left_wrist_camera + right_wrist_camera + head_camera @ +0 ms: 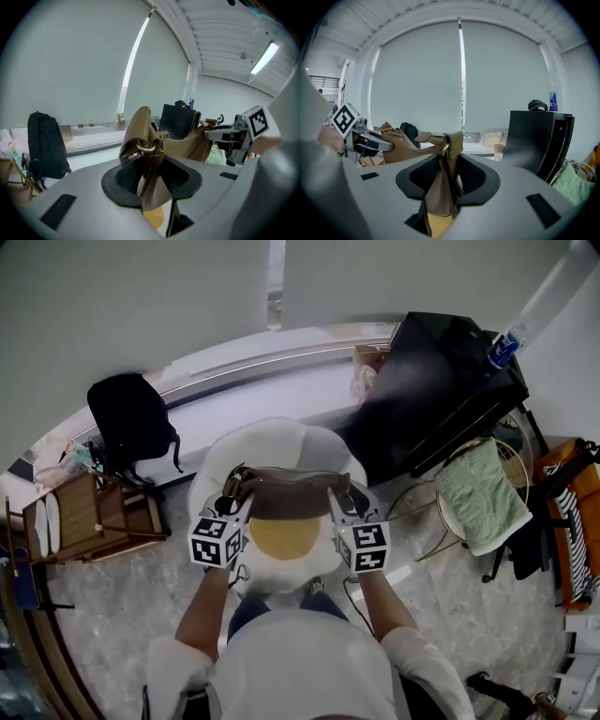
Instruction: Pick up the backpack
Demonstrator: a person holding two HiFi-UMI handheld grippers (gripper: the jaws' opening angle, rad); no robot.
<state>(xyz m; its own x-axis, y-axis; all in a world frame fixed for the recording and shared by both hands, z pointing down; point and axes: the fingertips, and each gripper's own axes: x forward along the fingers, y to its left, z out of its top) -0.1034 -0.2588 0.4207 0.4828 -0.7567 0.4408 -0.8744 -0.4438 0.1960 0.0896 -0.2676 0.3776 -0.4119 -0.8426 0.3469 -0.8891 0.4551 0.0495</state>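
At the far left, wooden rack (94, 517): stands on the marbled grey floor (122, 615), just below the black backpack.
Black backpack (131, 423): upright against the window ledge (234, 381), well apart from both grippers; also seen at the left edge of the left gripper view (44, 145).
Left gripper (232, 502): clenched on the left end of the brown leather backpack. Its own view (150, 173) shows the pads pressing on folded leather beside a brass ring (146, 149), with a leather flap hanging below the jaws.
Brown leather backpack (286, 491): slung level between the two grippers, held up over the egg-shaped cushion, in front of the person's chest.
Egg-shaped cushion (272, 442): white with a yellow centre, on the floor directly under the held backpack.
Right gripper (339, 504): clamped on the right end of the brown leather backpack. In its own view (443, 173) the leather and a ring sit pinched between the pads.
Black cabinet (431, 390): right of the cushion, with a blue-capped bottle (503, 350) on top.
Green towel (480, 495): draped over a wire stand, below the cabinet.
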